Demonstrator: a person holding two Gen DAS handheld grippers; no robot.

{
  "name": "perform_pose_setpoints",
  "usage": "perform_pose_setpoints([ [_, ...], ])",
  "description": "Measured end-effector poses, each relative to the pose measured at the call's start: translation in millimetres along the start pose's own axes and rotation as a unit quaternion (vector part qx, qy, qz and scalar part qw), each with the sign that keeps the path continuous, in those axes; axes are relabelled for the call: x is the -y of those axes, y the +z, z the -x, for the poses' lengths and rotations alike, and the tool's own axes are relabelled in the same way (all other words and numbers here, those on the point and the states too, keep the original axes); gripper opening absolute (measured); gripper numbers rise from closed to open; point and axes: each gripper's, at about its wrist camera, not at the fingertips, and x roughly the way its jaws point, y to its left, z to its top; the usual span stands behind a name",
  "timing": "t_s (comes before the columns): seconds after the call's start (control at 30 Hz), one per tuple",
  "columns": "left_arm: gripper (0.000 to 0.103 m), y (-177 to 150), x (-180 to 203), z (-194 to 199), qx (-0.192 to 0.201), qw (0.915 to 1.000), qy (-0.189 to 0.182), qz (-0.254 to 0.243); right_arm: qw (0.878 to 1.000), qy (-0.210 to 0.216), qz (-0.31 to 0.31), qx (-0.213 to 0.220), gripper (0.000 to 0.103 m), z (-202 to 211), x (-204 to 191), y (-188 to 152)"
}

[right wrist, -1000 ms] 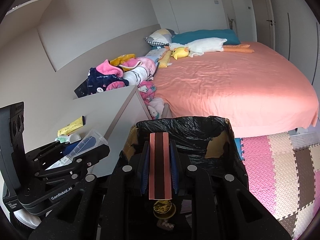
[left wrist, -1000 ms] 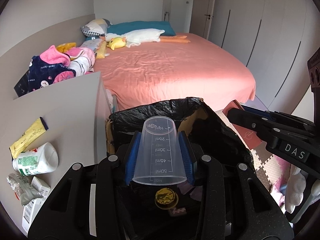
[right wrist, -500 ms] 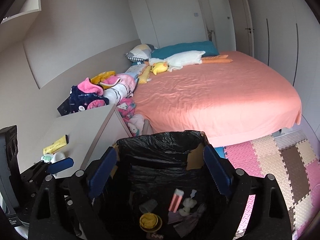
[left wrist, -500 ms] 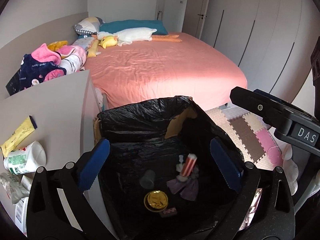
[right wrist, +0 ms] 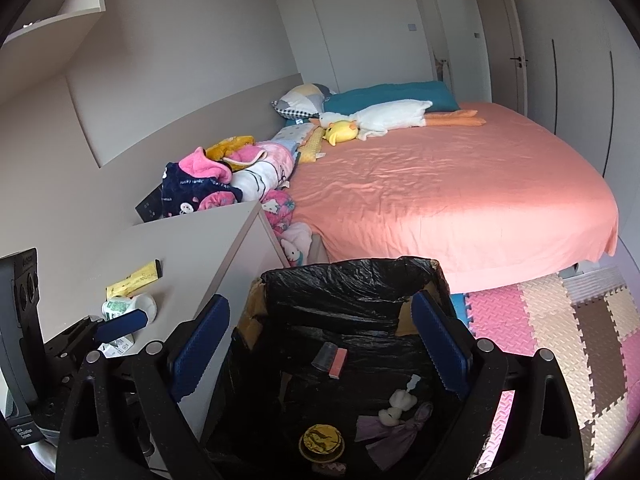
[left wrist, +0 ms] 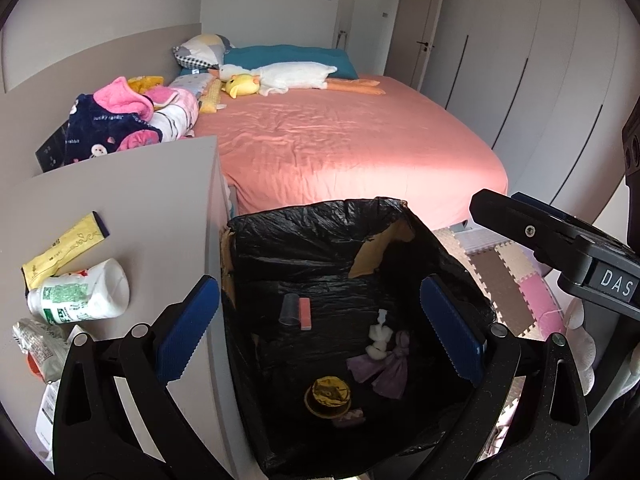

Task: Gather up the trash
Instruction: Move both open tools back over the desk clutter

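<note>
A cardboard bin lined with a black bag (left wrist: 312,232) stands between the nightstand and the bed. My left gripper (left wrist: 319,286) hangs open above it, empty. In the right wrist view my right gripper (right wrist: 320,304) is also open and empty over the bin (right wrist: 344,280). On the bag's bottom lie a clear measuring cup (left wrist: 289,309) and a pink strip (left wrist: 305,313), side by side, with a gold lid (left wrist: 328,394), white cotton and purple wrapping. A yellow sachet (left wrist: 64,252), a white bottle (left wrist: 80,296) and a crumpled wrapper (left wrist: 36,344) lie on the nightstand (left wrist: 160,208).
A bed with a pink sheet (left wrist: 344,140) fills the space beyond the bin, with plush toys and a pile of clothes (left wrist: 120,120) at its left. Foam floor mats (right wrist: 560,328) lie to the right. Wardrobe doors (left wrist: 540,60) line the right wall.
Both grippers went from shut to open. The clear cup left my left gripper and the pink strip left my right one; both now lie in the bin.
</note>
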Motion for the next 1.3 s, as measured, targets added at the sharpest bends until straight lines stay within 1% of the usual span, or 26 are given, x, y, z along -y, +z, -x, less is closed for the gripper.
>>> perform_pose_setpoints([
  [0.23, 0.097, -13, -21, 21, 0.013, 0.9993, 0.034, 0.009, 0.999, 0.027, 0.021, -0.011, 0.092, -4, -32, -7],
  [0.53, 0.097, -30, -52, 47, 0.018, 0.997, 0.07, 0.028, 0.997, 0.058, 0.05, -0.027, 0.092, -11, -73, -17],
  [0.7, 0.097, -41, -69, 62, 0.019, 0.9951, 0.09, 0.037, 0.994, 0.073, 0.065, -0.037, 0.092, -16, -95, -23],
  [0.9, 0.097, -55, -97, 77, 0.019, 0.9919, 0.11, 0.061, 0.991, 0.097, 0.082, -0.048, 0.092, -24, -120, -31],
  [1.13, 0.097, -70, -129, 83, 0.006, 0.9878, 0.13, 0.085, 0.986, 0.115, 0.101, -0.058, 0.092, -31, -143, -37],
  [1.27, 0.097, -76, -145, 80, -0.005, 0.9865, 0.135, 0.093, 0.984, 0.122, 0.109, -0.065, 0.092, -38, -152, -39],
  [1.3, 0.097, -78, -149, 79, -0.007, 0.9867, 0.131, 0.097, 0.984, 0.123, 0.112, -0.067, 0.092, -39, -155, -40],
])
